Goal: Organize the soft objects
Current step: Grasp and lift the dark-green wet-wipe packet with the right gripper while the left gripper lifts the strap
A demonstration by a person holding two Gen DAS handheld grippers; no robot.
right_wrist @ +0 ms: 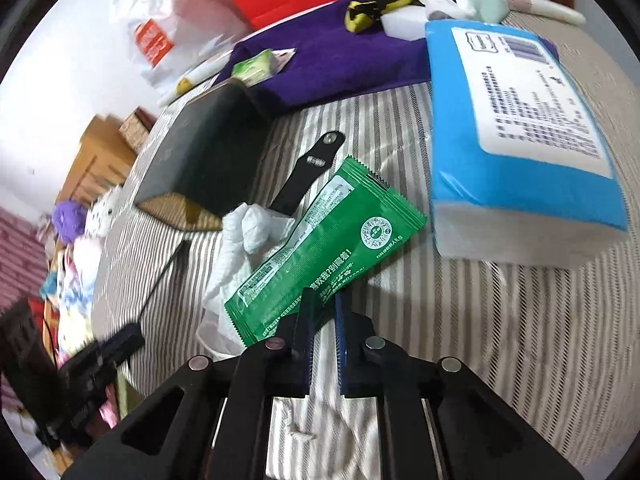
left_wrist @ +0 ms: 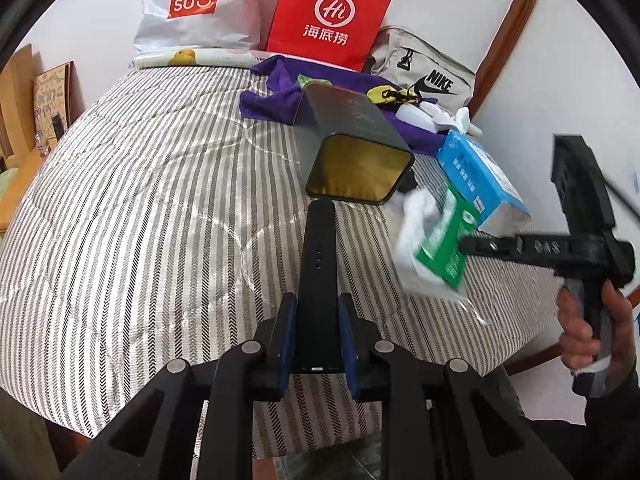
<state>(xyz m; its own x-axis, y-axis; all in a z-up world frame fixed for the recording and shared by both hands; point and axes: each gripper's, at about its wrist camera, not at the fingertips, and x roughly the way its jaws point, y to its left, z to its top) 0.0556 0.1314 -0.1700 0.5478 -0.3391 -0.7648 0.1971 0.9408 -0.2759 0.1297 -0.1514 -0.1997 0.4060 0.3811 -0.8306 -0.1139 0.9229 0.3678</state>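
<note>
My left gripper is shut on a black watch strap, which sticks out ahead over the striped quilt. My right gripper is shut on the lower edge of a green sachet. In the left wrist view the right gripper holds that sachet up at the right, a hand on its handle. Crumpled white tissue lies against the sachet. A second black strap piece lies on the quilt beyond it.
A dark tin box lies on its side mid-bed. Right of it is a blue tissue pack. Behind are a purple cloth, a yellow-black pouch, a red paper bag, a white plastic bag and a grey bag.
</note>
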